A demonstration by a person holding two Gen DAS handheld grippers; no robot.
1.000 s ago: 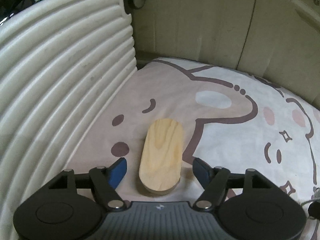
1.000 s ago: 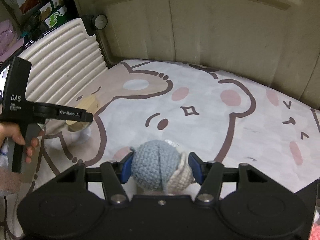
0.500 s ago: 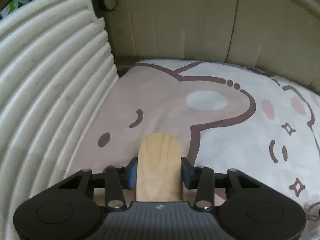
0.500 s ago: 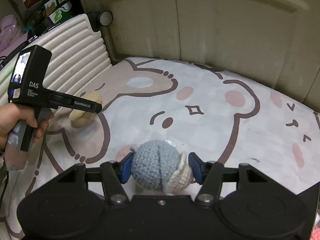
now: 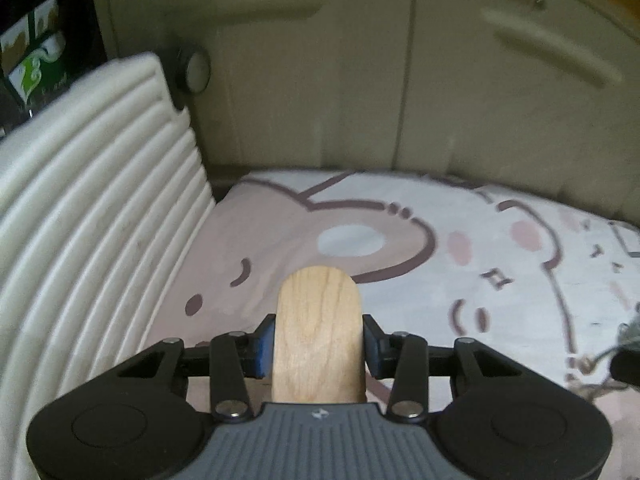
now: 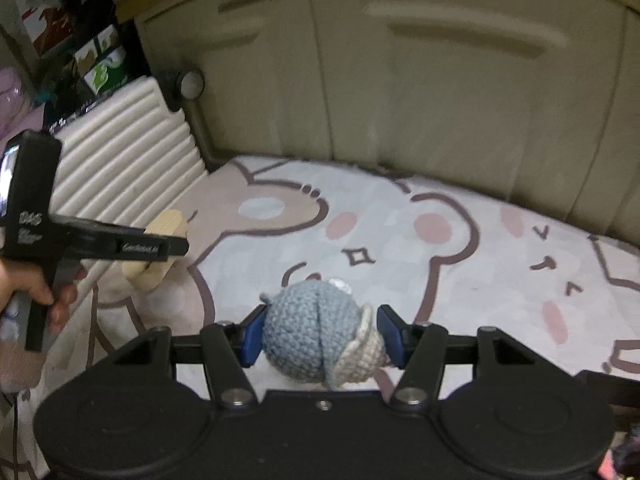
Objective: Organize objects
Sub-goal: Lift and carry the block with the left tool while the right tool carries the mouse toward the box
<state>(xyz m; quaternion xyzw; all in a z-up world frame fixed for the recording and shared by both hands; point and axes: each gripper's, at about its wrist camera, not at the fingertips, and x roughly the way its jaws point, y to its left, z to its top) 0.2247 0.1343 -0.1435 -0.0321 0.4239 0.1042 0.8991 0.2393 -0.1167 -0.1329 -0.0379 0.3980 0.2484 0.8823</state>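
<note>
My left gripper [image 5: 318, 342] is shut on a rounded wooden block [image 5: 318, 320] and holds it above the cartoon bear bedsheet [image 5: 400, 240]. In the right wrist view the same block [image 6: 160, 248] hangs tilted in the left gripper [image 6: 160, 246], lifted off the sheet at the left. My right gripper [image 6: 320, 336] is shut on a blue and cream crocheted ball [image 6: 316, 336], held above the sheet [image 6: 440, 248].
A white ribbed headboard [image 5: 88, 208] stands along the left side. Beige cupboard doors [image 5: 400, 80] close off the far side. Boxes [image 6: 100, 68] are stacked beyond the headboard at the far left.
My left gripper closed on the wooden block, which lay on the sheet, and lifted it. My right gripper kept hold of the crocheted ball and rose a little.
</note>
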